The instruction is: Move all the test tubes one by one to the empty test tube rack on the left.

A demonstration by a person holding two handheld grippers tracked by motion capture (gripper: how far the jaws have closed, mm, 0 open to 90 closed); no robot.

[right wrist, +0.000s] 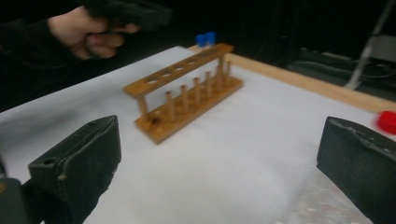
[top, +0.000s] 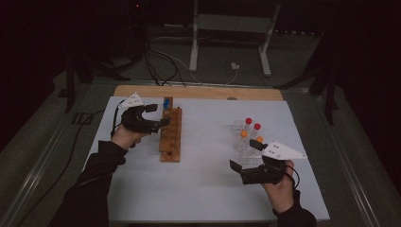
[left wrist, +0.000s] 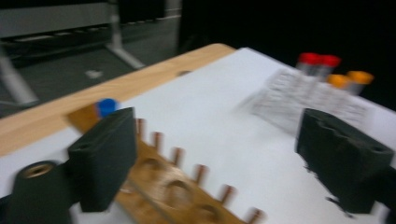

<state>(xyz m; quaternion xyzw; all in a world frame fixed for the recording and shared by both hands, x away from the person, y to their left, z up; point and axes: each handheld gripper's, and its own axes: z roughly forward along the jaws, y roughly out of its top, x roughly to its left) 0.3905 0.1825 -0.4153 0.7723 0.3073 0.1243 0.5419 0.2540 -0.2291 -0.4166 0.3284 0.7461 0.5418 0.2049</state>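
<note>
High view: my left tongs (top: 158, 115) gape empty beside the wooden rack (top: 171, 135), blue-capped tube (top: 166, 102) seated at its far end; my right tongs (top: 246, 154), also apart, could topple the clear rack's tubes (top: 249, 131).

- Wooden rack (top: 170, 135): warm orange-brown, with a blue-capped tube (top: 166, 102) at its far end.
- Clear rack (top: 242, 144): transparent; its tubes have two red caps (top: 248, 121) and two orange caps (top: 244, 134).
- Table cover (top: 203, 179): plain white; table edge (top: 198, 92) light wood.
- Both grippers, left (top: 158, 115) and right (top: 246, 155): black jaws, pale grey top plates.
</note>
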